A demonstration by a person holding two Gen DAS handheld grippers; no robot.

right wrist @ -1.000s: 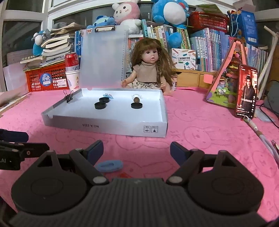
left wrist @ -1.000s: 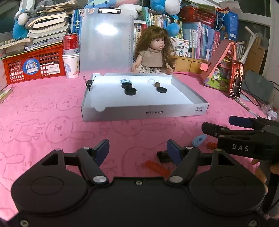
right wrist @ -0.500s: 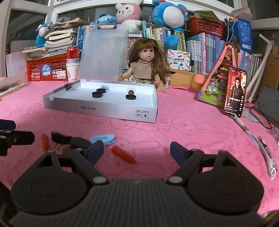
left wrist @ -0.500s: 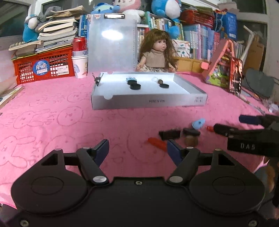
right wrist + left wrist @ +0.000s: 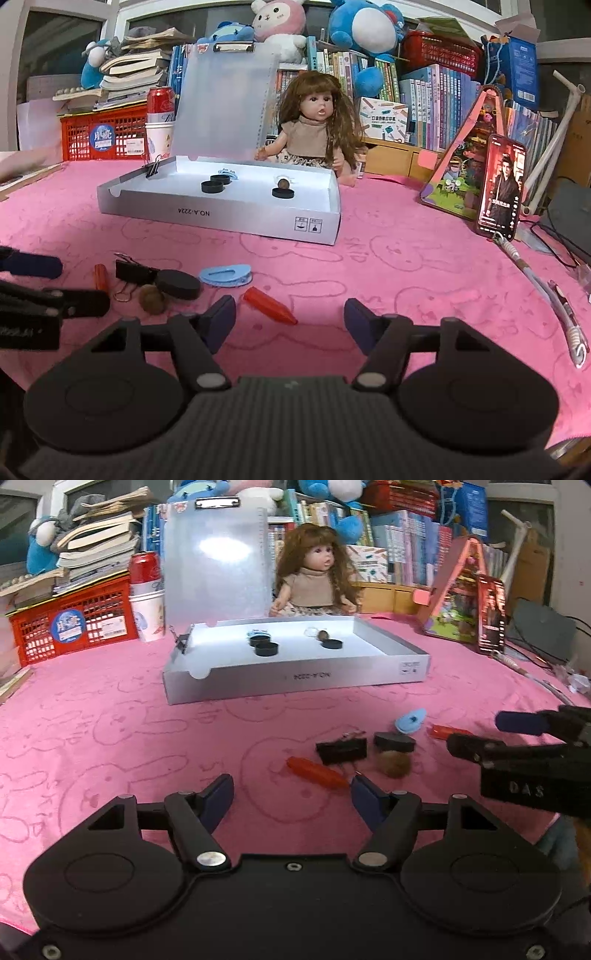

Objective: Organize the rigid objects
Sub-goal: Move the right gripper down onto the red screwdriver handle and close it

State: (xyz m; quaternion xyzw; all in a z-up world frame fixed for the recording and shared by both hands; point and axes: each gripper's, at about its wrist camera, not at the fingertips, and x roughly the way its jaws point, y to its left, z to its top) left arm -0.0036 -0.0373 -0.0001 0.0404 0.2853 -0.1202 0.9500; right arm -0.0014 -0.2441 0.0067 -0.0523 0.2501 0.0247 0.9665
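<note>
A grey open box point(image 5: 295, 677) point(image 5: 221, 216) on the pink cloth holds black discs point(image 5: 266, 650) point(image 5: 212, 187) and a small brown ball point(image 5: 283, 182). In front lie loose items: a black binder clip point(image 5: 341, 750) point(image 5: 135, 273), a black disc point(image 5: 393, 741) point(image 5: 178, 284), a brown walnut point(image 5: 393, 764) point(image 5: 151, 300), a blue clip point(image 5: 410, 720) point(image 5: 225, 275) and two orange caps point(image 5: 316, 771) point(image 5: 269, 305) point(image 5: 100, 277). My left gripper point(image 5: 291, 794) is open and empty, just short of the orange cap. My right gripper point(image 5: 290, 317) is open and empty above the other cap.
A doll point(image 5: 319, 129) sits behind the box, with a clipboard point(image 5: 225, 99), red crate point(image 5: 105, 134), can and cups point(image 5: 160, 118). A phone point(image 5: 500, 188) and toy house point(image 5: 469, 158) stand right. Pens point(image 5: 565, 310) lie at the right edge.
Both grippers have pulled back and up from the box. The loose items in front of the box have come into full view. Jaws stay open.
</note>
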